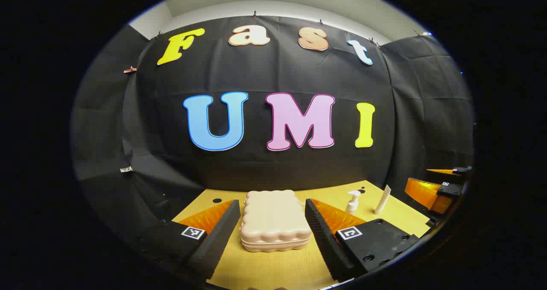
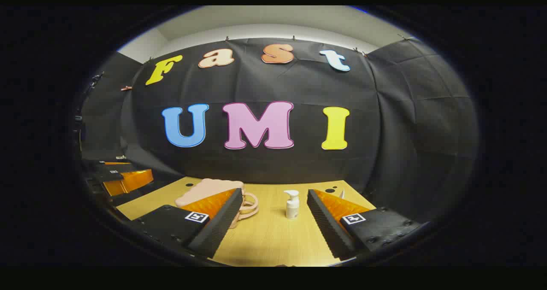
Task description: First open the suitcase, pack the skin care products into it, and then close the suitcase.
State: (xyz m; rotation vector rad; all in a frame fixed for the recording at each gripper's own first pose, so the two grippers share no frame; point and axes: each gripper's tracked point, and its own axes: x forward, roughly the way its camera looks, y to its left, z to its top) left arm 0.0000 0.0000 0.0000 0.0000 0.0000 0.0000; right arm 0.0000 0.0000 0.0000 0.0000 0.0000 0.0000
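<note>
A small pale pink suitcase (image 1: 274, 221) with a ribbed lid lies closed on the wooden table (image 1: 273, 268). In the left gripper view my left gripper (image 1: 273, 215) stands open, a finger on each side of the case without touching it. To its right stand a white pump bottle (image 1: 353, 202) and a slim white tube (image 1: 383, 199). In the right gripper view my right gripper (image 2: 275, 204) is open, the pump bottle (image 2: 292, 204) standing ahead between its fingers. The suitcase (image 2: 205, 189) with its looped handle (image 2: 249, 205) sits behind the left finger. The tube's tip (image 2: 341, 194) peeks over the right finger.
The black cloth wall closes the table's far edge and both sides. The right gripper (image 1: 440, 187) shows at the right edge of the left gripper view; the left gripper (image 2: 119, 177) shows at the left edge of the right gripper view. Bare tabletop (image 2: 265, 238) lies in front.
</note>
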